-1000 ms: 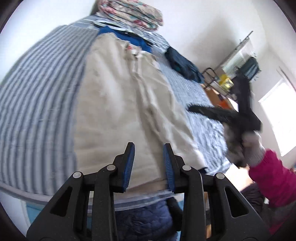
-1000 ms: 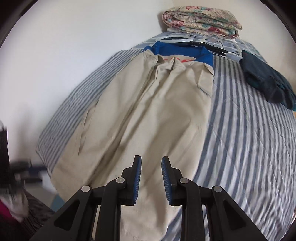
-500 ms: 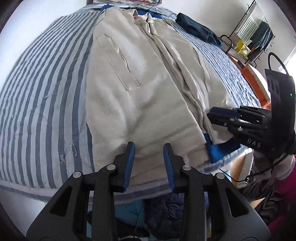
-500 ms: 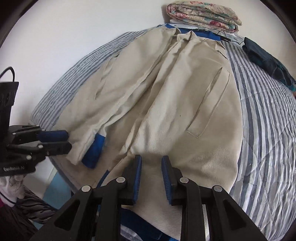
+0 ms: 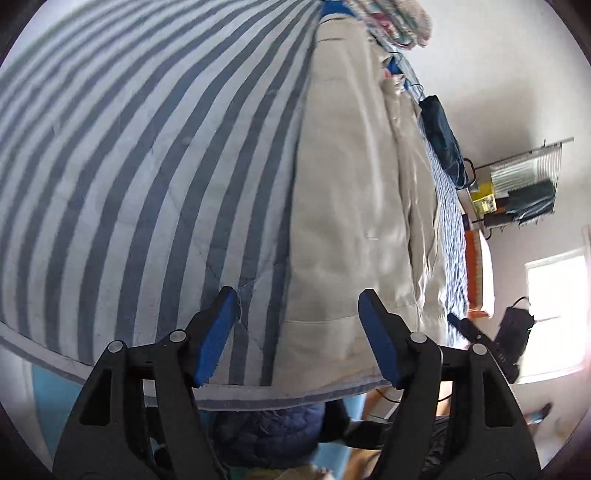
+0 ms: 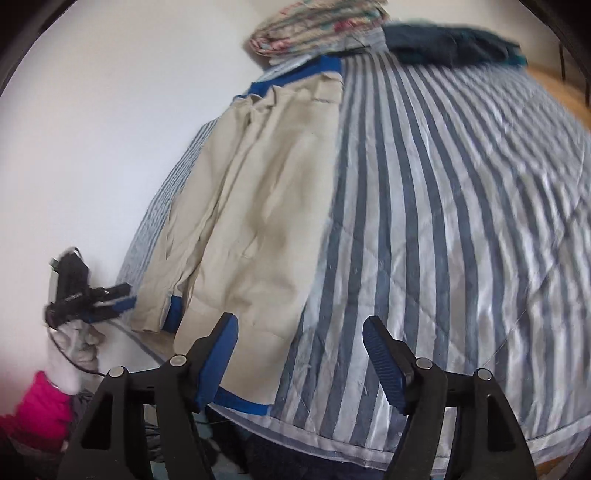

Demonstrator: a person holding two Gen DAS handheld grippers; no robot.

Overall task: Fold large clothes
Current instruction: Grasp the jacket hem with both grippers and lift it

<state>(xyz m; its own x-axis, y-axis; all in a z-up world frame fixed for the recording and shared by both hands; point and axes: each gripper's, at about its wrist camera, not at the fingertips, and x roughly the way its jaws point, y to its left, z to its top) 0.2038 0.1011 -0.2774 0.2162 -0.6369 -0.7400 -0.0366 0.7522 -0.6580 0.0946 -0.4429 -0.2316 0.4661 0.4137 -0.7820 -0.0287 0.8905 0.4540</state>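
A beige coat (image 5: pixel 343 184) with blue lining lies lengthwise on the striped quilt (image 5: pixel 129 166) of a bed. My left gripper (image 5: pixel 298 299) hovers over the coat's near left hem corner. Its jaws are opening wide and nothing is pressed between them. In the right wrist view the coat (image 6: pixel 258 221) fills the left half of the striped quilt (image 6: pixel 443 221). My right gripper (image 6: pixel 300 325) is over the near right hem corner, jaws opening, with cloth under the gap but not gripped. Each view shows the other gripper small at the bed's edge: the left gripper (image 6: pixel 110 299) and the right gripper (image 5: pixel 480 339).
A folded floral blanket (image 6: pixel 317 26) and a dark blue garment (image 6: pixel 450 44) lie at the bed's far end. A clothes rack (image 5: pixel 524 184) and a window (image 5: pixel 554 314) stand beyond the bed. A navy padded jacket (image 5: pixel 273 432) and a pink sleeve (image 6: pixel 37 410) are close below.
Both grippers' jaws went from nearly shut to wide apart. The left one swung towards the coat's left edge and the right one towards its right edge, both lower over the near hem.
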